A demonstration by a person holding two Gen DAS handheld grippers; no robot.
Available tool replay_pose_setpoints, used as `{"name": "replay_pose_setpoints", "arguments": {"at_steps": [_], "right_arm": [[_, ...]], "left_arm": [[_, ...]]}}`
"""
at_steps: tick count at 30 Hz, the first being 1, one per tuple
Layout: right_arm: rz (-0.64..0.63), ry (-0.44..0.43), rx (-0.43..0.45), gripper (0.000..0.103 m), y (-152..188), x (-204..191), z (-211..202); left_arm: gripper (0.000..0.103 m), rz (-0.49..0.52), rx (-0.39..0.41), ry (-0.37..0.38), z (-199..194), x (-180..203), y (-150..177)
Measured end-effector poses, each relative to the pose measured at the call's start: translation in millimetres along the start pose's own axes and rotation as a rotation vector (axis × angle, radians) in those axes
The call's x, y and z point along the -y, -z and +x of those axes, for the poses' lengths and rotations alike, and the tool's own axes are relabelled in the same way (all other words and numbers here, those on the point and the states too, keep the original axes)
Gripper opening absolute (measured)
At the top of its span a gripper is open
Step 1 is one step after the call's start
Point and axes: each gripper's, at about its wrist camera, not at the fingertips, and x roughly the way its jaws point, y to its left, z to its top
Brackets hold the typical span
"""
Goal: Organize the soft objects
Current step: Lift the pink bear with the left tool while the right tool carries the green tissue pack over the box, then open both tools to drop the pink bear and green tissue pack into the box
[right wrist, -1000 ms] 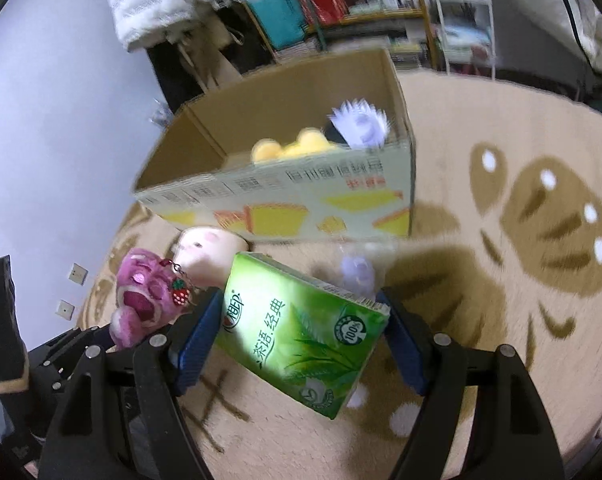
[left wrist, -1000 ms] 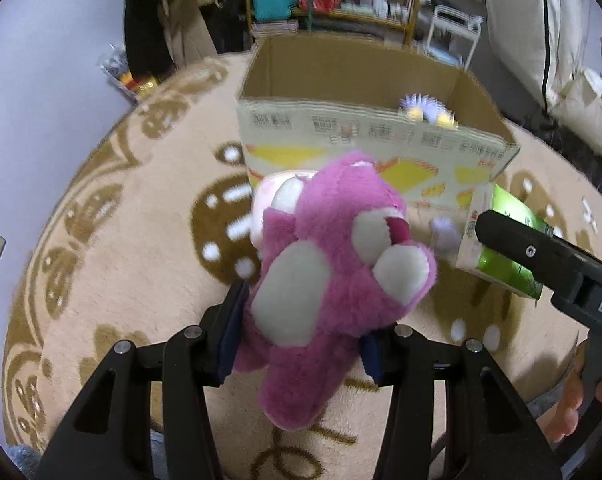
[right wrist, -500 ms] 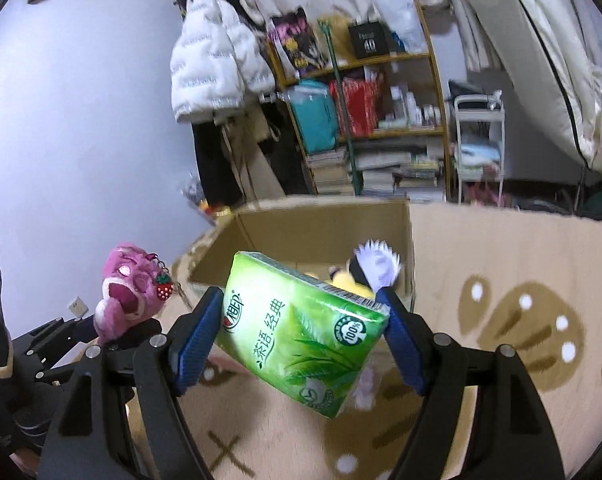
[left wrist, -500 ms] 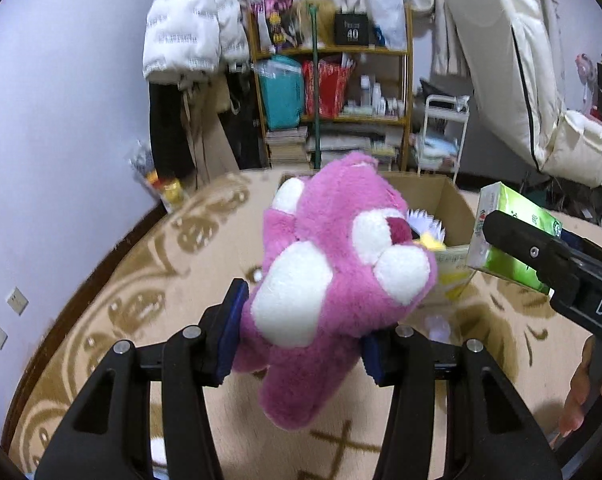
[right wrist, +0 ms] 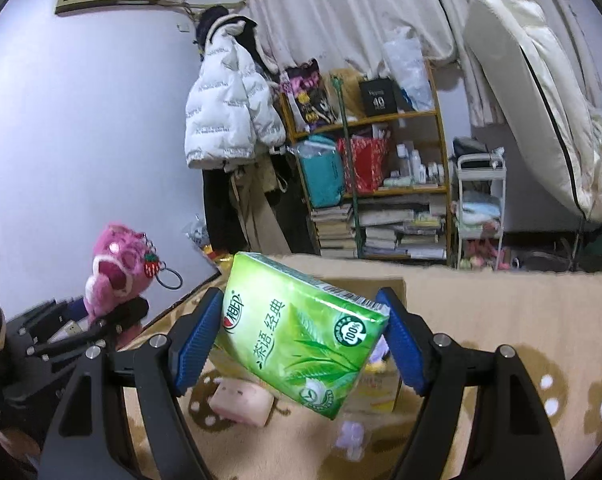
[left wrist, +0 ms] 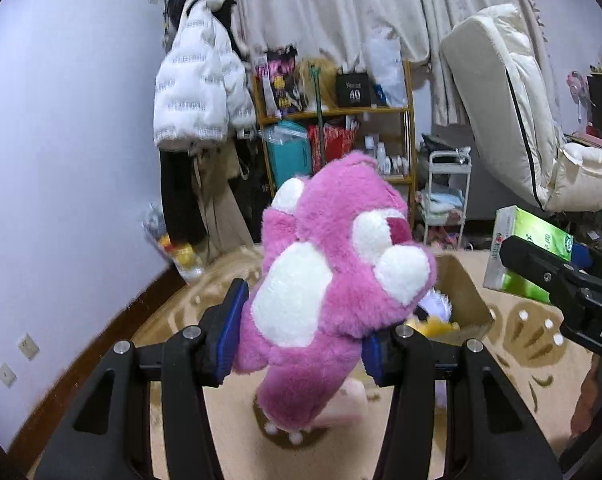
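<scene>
My left gripper [left wrist: 301, 336] is shut on a pink plush bear [left wrist: 333, 276] and holds it high above the rug. My right gripper [right wrist: 301, 340] is shut on a green tissue pack [right wrist: 301, 332], also held up high. The bear [right wrist: 117, 272] and the left gripper [right wrist: 81, 332] show at the left in the right wrist view; the tissue pack [left wrist: 529, 248] shows at the right in the left wrist view. An open cardboard box [left wrist: 461, 296] on the rug lies below, mostly hidden behind both held things, with yellow and purple plush inside.
A pink soft toy [right wrist: 241, 400] and a small lilac toy [right wrist: 351, 436] lie on the beige patterned rug [right wrist: 501, 308] in front of the box. A shelf [left wrist: 337, 140], a white jacket [left wrist: 197, 92] and an upright mattress [left wrist: 501, 100] stand along the far wall.
Both grippers have risen and tilted up with their loads. The box has dropped low in both views, and the far wall and shelf have come into view.
</scene>
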Motion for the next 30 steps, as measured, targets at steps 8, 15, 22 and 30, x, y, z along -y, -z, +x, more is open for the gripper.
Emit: {"name": "replay_pose_setpoints", "arguments": {"at_steps": [8, 15, 22, 30], "right_arm": [[-0.02, 0.002, 0.071, 0.081, -40, 8, 6], [-0.016, -0.004, 0.08, 0.081, -49, 22, 25], [0.016, -0.013, 0.038, 0.081, -31, 40, 51], [0.018, -0.02, -0.012, 0.082, -17, 42, 74]], "left_arm": [[0.049, -0.025, 0.026, -0.008, 21, -2, -34], [0.05, -0.034, 0.038, -0.049, 46, 2, -39], [0.05, -0.005, 0.041, -0.052, 68, 12, -24], [0.051, 0.005, -0.017, 0.004, 92, 19, -12]]}}
